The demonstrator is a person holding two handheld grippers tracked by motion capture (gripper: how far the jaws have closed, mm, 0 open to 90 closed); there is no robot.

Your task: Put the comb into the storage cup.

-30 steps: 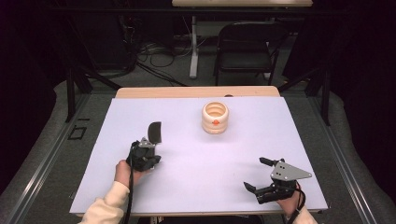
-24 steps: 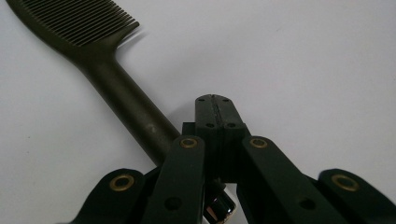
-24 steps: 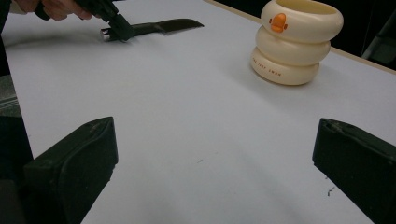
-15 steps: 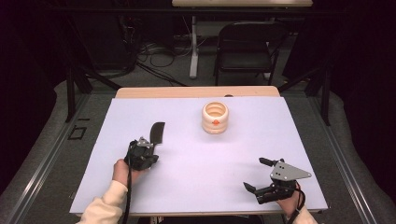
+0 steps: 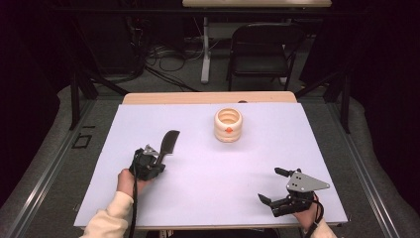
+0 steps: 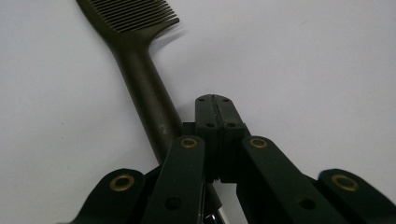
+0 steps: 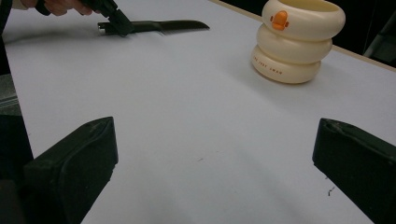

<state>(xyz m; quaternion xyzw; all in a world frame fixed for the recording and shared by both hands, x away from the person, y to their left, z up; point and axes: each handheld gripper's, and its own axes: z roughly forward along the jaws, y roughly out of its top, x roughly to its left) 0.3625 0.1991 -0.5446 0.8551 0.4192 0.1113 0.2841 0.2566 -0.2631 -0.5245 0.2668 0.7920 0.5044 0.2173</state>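
A dark comb (image 5: 168, 141) lies on the white table sheet at centre left, teeth away from me. In the left gripper view its handle (image 6: 140, 79) runs beside and under the left side of my left gripper (image 6: 215, 105), whose jaws are pressed together with nothing visible between them. In the high view this left gripper (image 5: 158, 155) sits over the handle's near end. The right gripper (image 5: 270, 185) rests near the front right edge, its jaws wide apart and empty. Across the table from the right gripper (image 7: 217, 140) lie the comb (image 7: 163, 24) and the left gripper (image 7: 114, 18).
A cream ribbed cup with an orange duck mark (image 5: 228, 125) stands upright at the table's far centre, also the cup (image 7: 296, 39) in the right gripper view. The sheet (image 5: 223, 173) covers the table up to a wooden far edge (image 5: 208, 97). A black chair (image 5: 262, 44) stands beyond.
My left gripper has shifted slightly to the left along the comb's handle. The comb, the cup and the right gripper have stayed where they were.
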